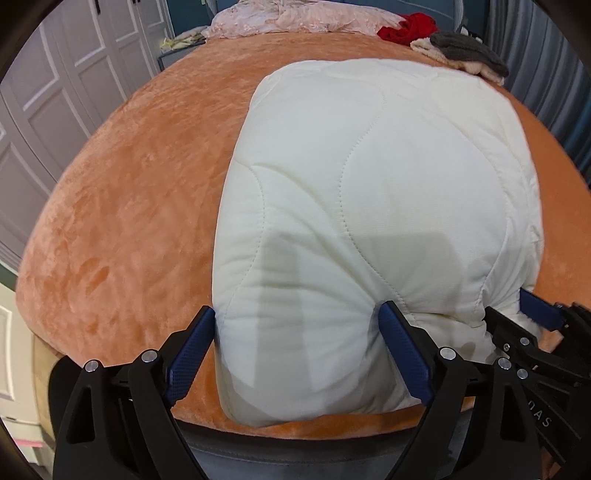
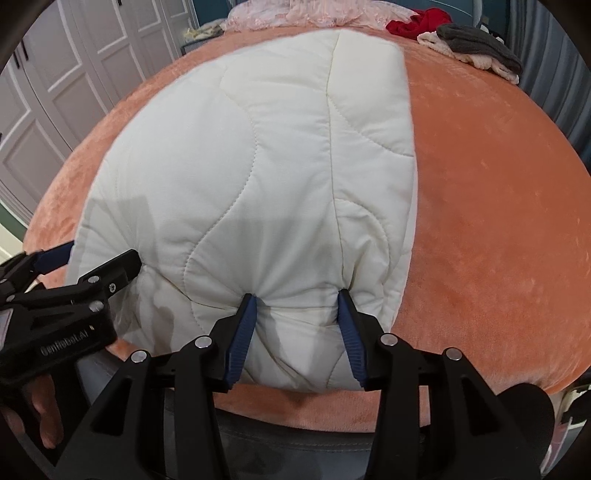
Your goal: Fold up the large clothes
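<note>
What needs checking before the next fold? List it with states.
1. Left tongs clamped on the white quilted garment: ok.
2. Right tongs clamped on its near edge: ok.
3. Garment lying flat on the orange bedcover: ok.
4. Red cloth and grey pile clear of the fold path: ok.
5. Layers aligned underneath: cannot tell.
</note>
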The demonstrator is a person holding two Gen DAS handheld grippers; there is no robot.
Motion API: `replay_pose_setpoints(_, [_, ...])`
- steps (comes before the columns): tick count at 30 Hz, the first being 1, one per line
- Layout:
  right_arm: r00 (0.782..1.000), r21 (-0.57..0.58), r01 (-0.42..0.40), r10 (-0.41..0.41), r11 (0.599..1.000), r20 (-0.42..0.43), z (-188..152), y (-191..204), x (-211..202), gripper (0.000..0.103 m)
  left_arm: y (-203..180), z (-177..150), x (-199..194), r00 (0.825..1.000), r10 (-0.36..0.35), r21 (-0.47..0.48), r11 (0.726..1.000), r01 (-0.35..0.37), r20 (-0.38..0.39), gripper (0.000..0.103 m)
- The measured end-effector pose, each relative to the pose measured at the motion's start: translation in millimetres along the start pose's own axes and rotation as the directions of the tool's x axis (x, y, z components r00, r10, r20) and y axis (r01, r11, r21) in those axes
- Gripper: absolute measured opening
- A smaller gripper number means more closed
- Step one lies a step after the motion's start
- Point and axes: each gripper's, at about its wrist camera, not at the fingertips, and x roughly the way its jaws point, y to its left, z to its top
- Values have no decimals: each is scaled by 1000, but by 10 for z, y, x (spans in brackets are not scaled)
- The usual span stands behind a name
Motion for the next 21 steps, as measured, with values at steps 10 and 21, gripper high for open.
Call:
replay_pose_setpoints(10, [990,90,-135,131,987,45,-74,-158,-680,66,606,-29,-419,968,-250,-180,954,241,-31,88])
replay_pose_setpoints(21, [956,399,-267,190,877,221,1194,-939,-680,67,684,1273,-589,955,-266,-203,936,289,132,88])
